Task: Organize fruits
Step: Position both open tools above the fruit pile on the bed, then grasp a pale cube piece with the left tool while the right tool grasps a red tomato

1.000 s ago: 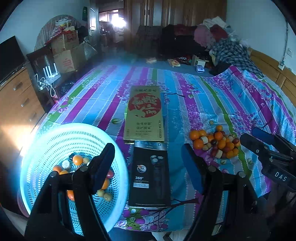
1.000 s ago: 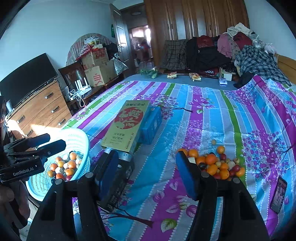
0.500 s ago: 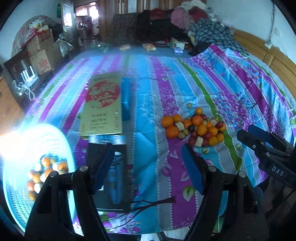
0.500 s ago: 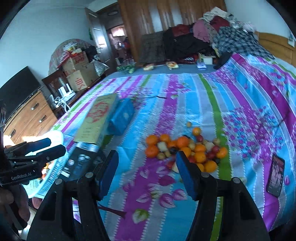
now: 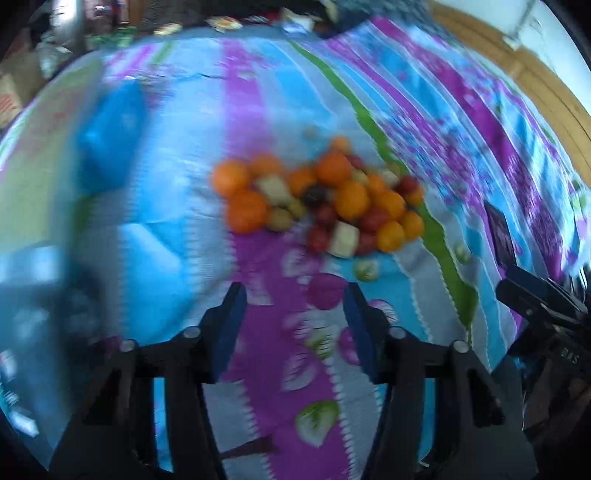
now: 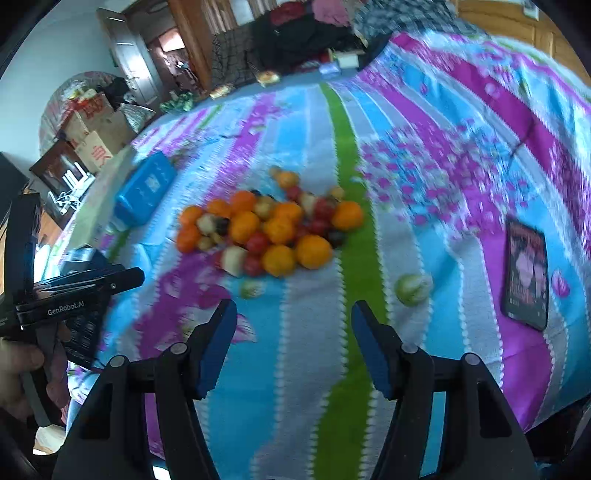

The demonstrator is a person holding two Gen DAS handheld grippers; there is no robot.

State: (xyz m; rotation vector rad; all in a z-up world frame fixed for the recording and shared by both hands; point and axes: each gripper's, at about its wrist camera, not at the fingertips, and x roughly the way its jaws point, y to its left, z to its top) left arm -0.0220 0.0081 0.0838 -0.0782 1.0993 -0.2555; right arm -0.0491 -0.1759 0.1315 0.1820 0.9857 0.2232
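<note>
While both tools point down at the bed (image 6: 424, 122), the fruit pile (image 5: 317, 199) lies just ahead; the left tool (image 5: 293, 299), empty and closing, and the right tool (image 6: 291, 317), empty and half-wide, seem about equally near.

Blurred fruit pile (image 5: 317, 199) on striped bedspread (image 5: 258, 110), beyond empty, closing left gripper (image 5: 293, 295).

A lived-in bedroom in a home: a wide bed (image 6: 424, 155) under a striped, flowered sheet fills the view, with a wooden headboard (image 6: 517, 26) on the right, clothes heaped (image 6: 314, 33) along its far edge before wooden wardrobe doors (image 6: 221, 22), and cardboard boxes (image 6: 94, 140) stacked far left by an open door (image 6: 125, 55)
</note>
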